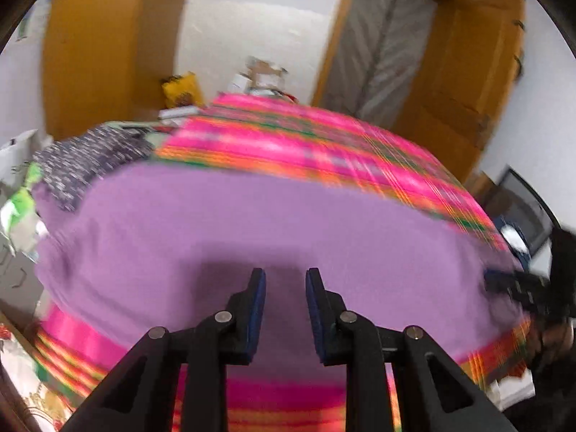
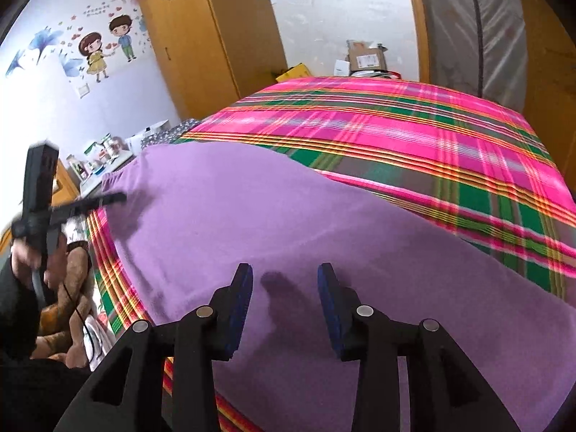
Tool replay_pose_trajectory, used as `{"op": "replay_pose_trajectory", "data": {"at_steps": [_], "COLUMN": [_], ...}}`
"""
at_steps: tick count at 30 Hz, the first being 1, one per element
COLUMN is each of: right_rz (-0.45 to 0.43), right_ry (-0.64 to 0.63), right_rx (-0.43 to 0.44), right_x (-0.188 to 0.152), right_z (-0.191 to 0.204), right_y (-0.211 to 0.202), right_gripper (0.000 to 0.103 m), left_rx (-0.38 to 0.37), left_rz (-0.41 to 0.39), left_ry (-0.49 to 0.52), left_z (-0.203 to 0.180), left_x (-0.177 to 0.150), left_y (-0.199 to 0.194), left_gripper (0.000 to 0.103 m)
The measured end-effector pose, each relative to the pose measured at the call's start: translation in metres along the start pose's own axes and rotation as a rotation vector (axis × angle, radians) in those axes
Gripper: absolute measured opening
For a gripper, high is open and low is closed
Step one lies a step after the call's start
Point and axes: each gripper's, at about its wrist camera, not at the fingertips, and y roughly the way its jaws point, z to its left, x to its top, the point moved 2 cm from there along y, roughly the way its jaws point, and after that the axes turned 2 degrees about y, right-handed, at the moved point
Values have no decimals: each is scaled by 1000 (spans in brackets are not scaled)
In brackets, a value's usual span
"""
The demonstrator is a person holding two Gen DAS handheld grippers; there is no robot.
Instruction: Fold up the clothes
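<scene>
A purple garment (image 1: 252, 230) lies spread flat on a bed with a pink, green and orange plaid sheet (image 1: 295, 136). My left gripper (image 1: 285, 275) hovers open just above the purple cloth, nothing between its fingers. In the right wrist view the same purple garment (image 2: 288, 223) fills the foreground, and my right gripper (image 2: 284, 270) is open over it, empty. The left gripper (image 2: 113, 198) shows at the garment's far left edge, held by a hand. The right gripper (image 1: 504, 282) appears at the garment's right edge in the blurred left wrist view.
A dark patterned cloth (image 1: 90, 162) lies at the bed's left corner. Cardboard boxes (image 2: 363, 57) and a yellow bag (image 2: 295, 72) sit beyond the bed. A wooden wardrobe (image 2: 201, 36), an open door (image 1: 468, 82) and a cluttered side table (image 2: 104, 154) surround the bed.
</scene>
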Motion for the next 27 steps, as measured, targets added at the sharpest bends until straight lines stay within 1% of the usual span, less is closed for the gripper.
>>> {"op": "replay_pose_trajectory", "data": {"at_steps": [2, 3, 5, 9, 11, 12, 13, 14, 16, 17, 22, 25, 27], "right_rz": [4, 3, -2, -13, -13, -12, -11, -12, -14, -17, -23, -19, -11], "right_ry": [0, 1, 7, 23, 27, 29, 32, 34, 39, 42, 38, 34, 33], "right_rx": [2, 0, -4, -12, -19, -23, -26, -30, -35, -35, -34, -32, -43], "right_x": [1, 1, 2, 3, 4, 5, 5, 6, 9, 10, 17, 17, 15], "right_z": [1, 2, 0, -4, -5, -6, -6, -7, -8, -8, -4, -2, -2], "right_y": [2, 2, 0, -4, -3, -2, -2, -1, 0, 0, 5, 9, 12], "right_gripper": [39, 39, 39, 39, 39, 39, 39, 39, 39, 39, 39, 39, 39], "left_rx": [61, 72, 83, 116, 131, 119, 107, 112, 140, 136, 82, 41, 35], "left_rz": [-12, -14, 9, 67, 71, 67, 66, 62, 22, 6, -9, -5, 6], "left_ry": [-18, -21, -41, -107, -149, -172, -197, -210, -178, -166, -176, -111, -65], "left_z": [20, 30, 49, 84, 104, 109, 112, 114, 106, 102, 84, 58, 43], "left_x": [19, 26, 35, 40, 39, 39, 38, 37, 38, 39, 31, 19, 9], "left_y": [8, 13, 25, 54, 61, 61, 59, 54, 39, 34, 25, 25, 28], "left_gripper": [24, 24, 24, 24, 19, 17, 17, 17, 17, 17, 17, 17, 17]}}
